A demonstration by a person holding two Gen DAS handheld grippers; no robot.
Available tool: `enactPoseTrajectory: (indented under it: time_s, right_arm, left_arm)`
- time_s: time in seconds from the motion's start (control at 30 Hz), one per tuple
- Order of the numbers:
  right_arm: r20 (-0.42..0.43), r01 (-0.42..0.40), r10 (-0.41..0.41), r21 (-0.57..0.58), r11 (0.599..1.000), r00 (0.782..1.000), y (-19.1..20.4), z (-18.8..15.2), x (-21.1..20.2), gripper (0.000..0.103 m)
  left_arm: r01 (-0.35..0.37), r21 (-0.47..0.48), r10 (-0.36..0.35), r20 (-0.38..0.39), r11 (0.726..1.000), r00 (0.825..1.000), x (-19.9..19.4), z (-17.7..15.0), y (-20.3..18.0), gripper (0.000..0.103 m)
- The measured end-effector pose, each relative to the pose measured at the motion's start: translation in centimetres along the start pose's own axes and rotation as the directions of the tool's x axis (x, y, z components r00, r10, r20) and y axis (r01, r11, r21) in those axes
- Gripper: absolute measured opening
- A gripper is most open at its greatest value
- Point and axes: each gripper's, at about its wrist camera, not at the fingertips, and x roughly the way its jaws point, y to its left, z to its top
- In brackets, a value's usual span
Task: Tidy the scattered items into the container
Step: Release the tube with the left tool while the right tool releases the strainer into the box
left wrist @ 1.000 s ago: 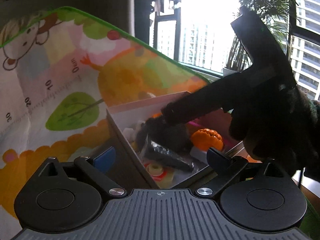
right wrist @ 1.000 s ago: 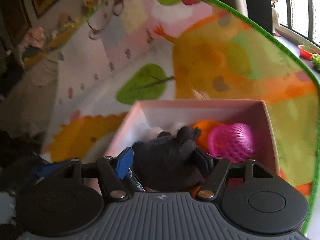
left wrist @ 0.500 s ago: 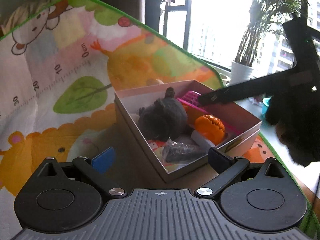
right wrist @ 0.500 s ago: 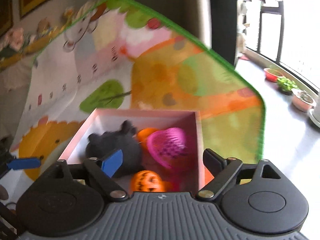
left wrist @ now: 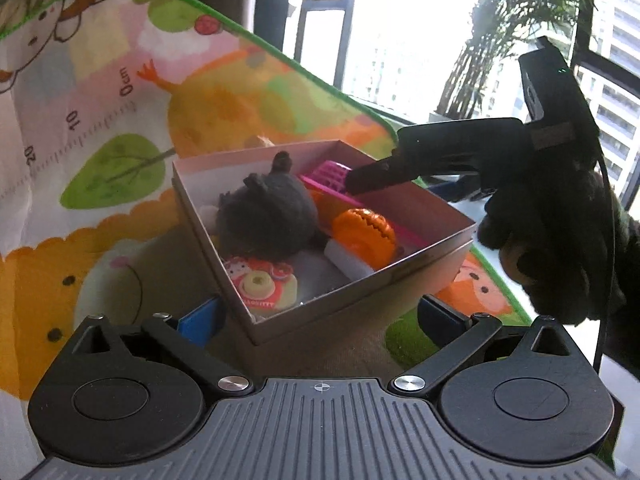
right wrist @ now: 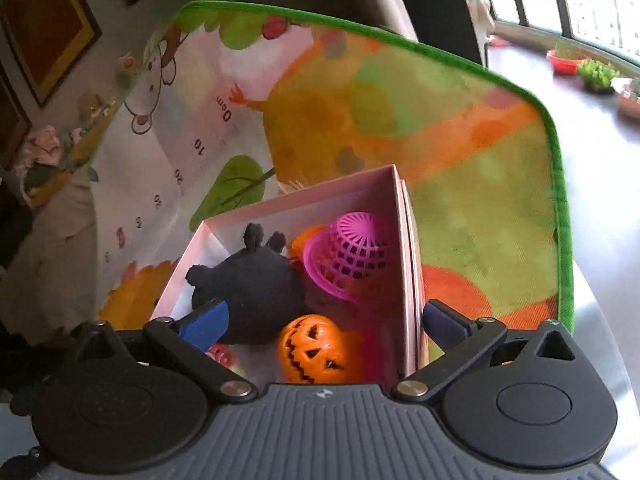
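A pink cardboard box (left wrist: 360,292) (right wrist: 406,264) sits on the colourful play mat. Inside it lie a dark plush toy (left wrist: 268,216) (right wrist: 250,284), an orange pumpkin (left wrist: 364,236) (right wrist: 312,350), a magenta mesh basket (left wrist: 328,174) (right wrist: 348,256) and a round sticker-like toy (left wrist: 260,284). My left gripper (left wrist: 318,318) stands open just in front of the box's near corner, holding nothing. My right gripper (right wrist: 322,320) is open above the box, empty; in the left wrist view its fingers (left wrist: 380,176) hover over the box's far side, held by a gloved hand (left wrist: 560,240).
The play mat (right wrist: 460,152) has a green border and ends at a grey floor on the right. Potted plants (right wrist: 596,74) and a window stand beyond. A small light object (left wrist: 262,142) lies on the mat just behind the box.
The right gripper opened, let go of the dark plush in the box, and pulled back up and right. The left gripper backed off, so the whole box now shows.
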Motion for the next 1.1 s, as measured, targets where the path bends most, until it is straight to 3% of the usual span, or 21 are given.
enactPoseTrajectory:
  time_s: [0.1, 0.33, 0.53, 1.1]
  right_arm:
    - [-0.001, 0.036, -0.036, -0.031, 0.999, 0.999, 1.3, -0.2, 0.8, 0.103]
    - [-0.035, -0.037, 0.035, -0.058, 0.998, 0.999, 5.6, 0.1, 3.2, 0.103]
    - [-0.033, -0.044, 0.041, -0.116, 0.992, 0.999, 9.3, 0.6, 6.3, 0.103]
    - [0.011, 0.026, -0.025, -0.17, 0.985, 1.0, 9.6, 0.8, 7.5, 0.103]
  left_arm:
    - [0.023, -0.032, -0.023, 0.009, 0.999, 1.0, -0.5, 0.0, 1.0, 0.103]
    - [-0.088, -0.069, 0.091, 0.041, 0.994, 0.995, -2.1, -0.6, 5.1, 0.103]
    - [-0.161, -0.093, 0.167, 0.061, 0.983, 0.984, -3.2, -0.8, 7.7, 0.103]
    - [-0.203, -0.054, 0.206, 0.072, 0.978, 0.976, -1.7, -0.4, 7.1, 0.103]
